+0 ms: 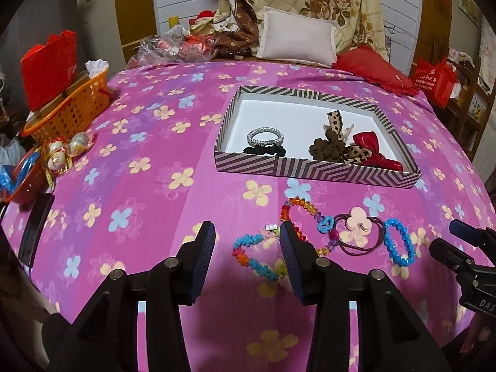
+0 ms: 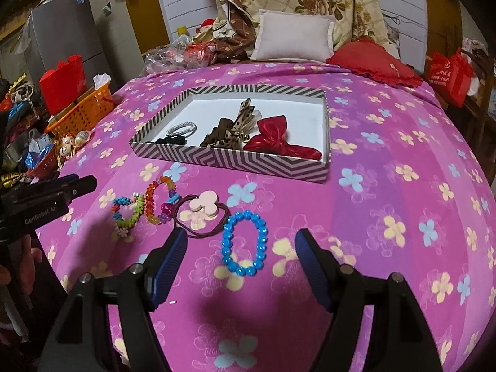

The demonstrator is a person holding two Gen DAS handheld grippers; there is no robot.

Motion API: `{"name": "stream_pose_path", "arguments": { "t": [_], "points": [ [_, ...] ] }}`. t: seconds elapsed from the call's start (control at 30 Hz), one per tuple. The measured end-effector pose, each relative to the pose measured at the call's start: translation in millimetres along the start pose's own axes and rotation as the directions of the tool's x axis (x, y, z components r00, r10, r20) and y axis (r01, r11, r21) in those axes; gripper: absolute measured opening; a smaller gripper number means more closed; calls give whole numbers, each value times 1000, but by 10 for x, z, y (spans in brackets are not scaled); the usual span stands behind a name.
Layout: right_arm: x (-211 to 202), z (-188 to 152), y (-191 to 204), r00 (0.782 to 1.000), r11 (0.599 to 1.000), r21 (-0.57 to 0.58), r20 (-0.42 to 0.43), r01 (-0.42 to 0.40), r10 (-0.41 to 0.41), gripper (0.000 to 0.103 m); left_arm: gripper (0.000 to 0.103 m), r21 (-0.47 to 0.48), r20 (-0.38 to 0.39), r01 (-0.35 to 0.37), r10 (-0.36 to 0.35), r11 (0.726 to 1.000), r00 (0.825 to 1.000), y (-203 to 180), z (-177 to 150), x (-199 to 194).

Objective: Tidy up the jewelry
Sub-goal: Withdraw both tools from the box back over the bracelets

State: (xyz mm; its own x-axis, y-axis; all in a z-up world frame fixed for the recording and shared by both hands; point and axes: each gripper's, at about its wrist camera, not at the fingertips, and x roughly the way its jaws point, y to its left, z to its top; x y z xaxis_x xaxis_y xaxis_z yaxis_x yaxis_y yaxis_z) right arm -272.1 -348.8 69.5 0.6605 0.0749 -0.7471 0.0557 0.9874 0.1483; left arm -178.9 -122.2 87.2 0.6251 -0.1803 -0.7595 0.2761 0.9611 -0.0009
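Right gripper (image 2: pixel 240 249) jaws wide over the blue bracelet (image 2: pixel 245 242); left gripper (image 1: pixel 248 241) jaws part-open, empty, above the bed (image 1: pixel 139 192)

My left gripper's right finger (image 1: pixel 293 263) hides part of the orange bead bracelet (image 1: pixel 294 209). The box wall (image 2: pixel 229 159) covers most of the black scrunchie (image 2: pixel 170 140) ahead of my right gripper (image 2: pixel 241 266).

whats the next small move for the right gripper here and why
Probably ease the right gripper down and close on the blue bead bracelet: its jaws stand open and empty with the bracelet lying on the bedspread framed between them, not yet in the striped box.
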Motion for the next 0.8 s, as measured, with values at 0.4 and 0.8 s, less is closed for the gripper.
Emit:
{"name": "stream_pose_path", "arguments": {
  "t": [0.4, 0.8],
  "points": [
    [-183, -14, 78, 999, 1000, -13, 32, 7, -6, 78, 22, 18, 35, -8, 8, 1000, 999, -43, -87, -185],
    [-191, -32, 121, 1000, 1000, -21, 28, 7, -6, 78, 22, 27, 29, -12, 11, 1000, 1000, -56, -136, -189]
  ]
}}
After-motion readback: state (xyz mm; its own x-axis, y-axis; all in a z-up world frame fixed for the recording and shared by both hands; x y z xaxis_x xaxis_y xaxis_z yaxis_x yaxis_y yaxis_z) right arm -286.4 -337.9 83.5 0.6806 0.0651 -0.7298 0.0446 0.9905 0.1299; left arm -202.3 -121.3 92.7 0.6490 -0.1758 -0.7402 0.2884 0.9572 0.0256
